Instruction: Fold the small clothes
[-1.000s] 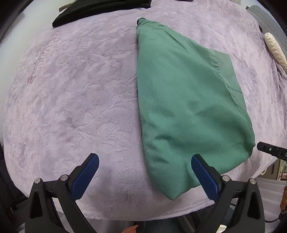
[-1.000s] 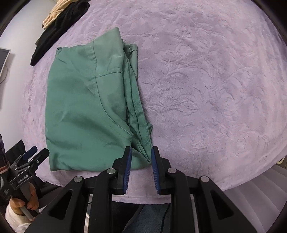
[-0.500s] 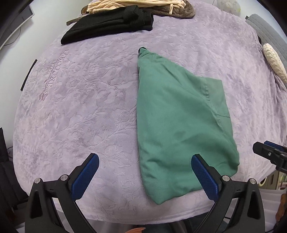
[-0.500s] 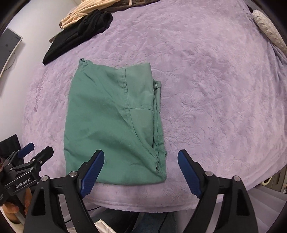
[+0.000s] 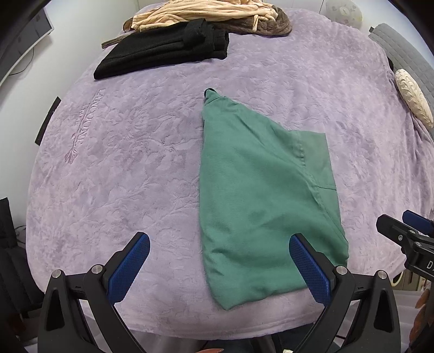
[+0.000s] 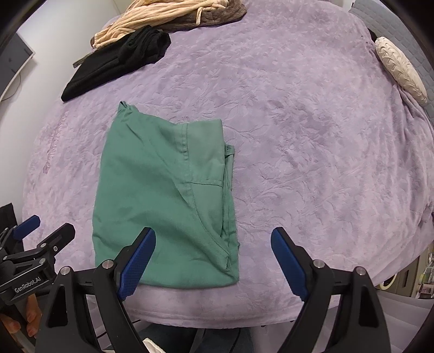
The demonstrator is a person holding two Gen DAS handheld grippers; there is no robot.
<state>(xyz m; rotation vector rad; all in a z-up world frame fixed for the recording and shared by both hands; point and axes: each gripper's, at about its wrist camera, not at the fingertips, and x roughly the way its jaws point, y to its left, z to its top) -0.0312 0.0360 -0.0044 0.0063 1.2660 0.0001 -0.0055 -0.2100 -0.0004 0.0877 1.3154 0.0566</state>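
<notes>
A green garment lies folded flat on the purple blanket, near its front edge; it also shows in the right wrist view. My left gripper is open and empty, raised above and in front of the garment's near left part. My right gripper is open and empty, raised over the garment's near right corner. Neither gripper touches the cloth. Each gripper shows at the edge of the other's view.
A folded black garment and a heap of beige and brown clothes lie at the back of the blanket. A cream cushion and a grey pad sit at the right. A monitor stands at the far left.
My right gripper opened and let go of the garment's near right edge. Both grippers rose and pulled back, so more of the blanket and the back clothes show.
</notes>
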